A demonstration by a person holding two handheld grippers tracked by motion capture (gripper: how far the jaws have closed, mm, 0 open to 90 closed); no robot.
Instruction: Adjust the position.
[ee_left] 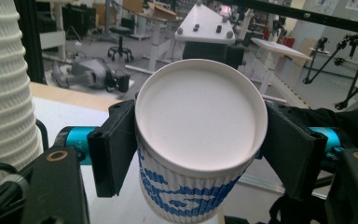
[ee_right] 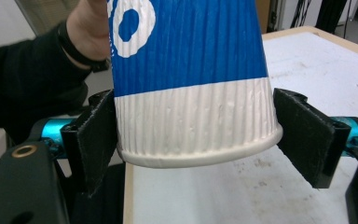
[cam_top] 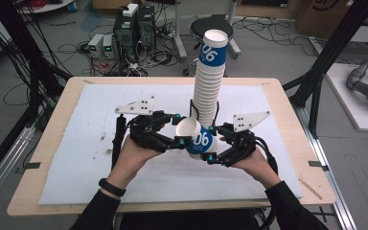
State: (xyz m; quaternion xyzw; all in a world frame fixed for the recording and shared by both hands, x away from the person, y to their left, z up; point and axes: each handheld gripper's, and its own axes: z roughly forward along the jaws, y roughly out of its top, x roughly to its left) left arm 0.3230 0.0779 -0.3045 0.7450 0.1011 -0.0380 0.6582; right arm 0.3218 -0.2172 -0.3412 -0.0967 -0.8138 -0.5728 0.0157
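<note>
A white and blue ribbed paper cup (cam_top: pixel 199 139) with a big "06" on it lies on its side in the air, just above the middle of the worktop (cam_top: pixel 52 143). It sits between the two tongs. Its open mouth points to the left and its bottom points to the right.

The left tongs (cam_top: pixel 184 128) come in from the left. In the left gripper view the cup (ee_left: pixel 200 140) sits between the two black jaws, with its flat white bottom facing the camera. Both jaws press on its sides, so the left tongs (ee_left: pixel 200 149) are pinching the cup.

The right tongs (cam_top: pixel 212 143) come in from the right. In the right gripper view the cup (ee_right: pixel 191 79) is between the jaws near its rim. The left jaw touches the cup, but there is a small gap by the right jaw, so these right tongs (ee_right: pixel 198 140) are spread a little and do not squeeze it.

Just behind the cup, on the far side, stands a tall stack of white ribbed paper cups (cam_top: pixel 207 86). The top cup of the stack is also blue and white. The stack leans a little to the right.

A white foam sheet (cam_top: pixel 100 167) covers most of the worktop.
</note>
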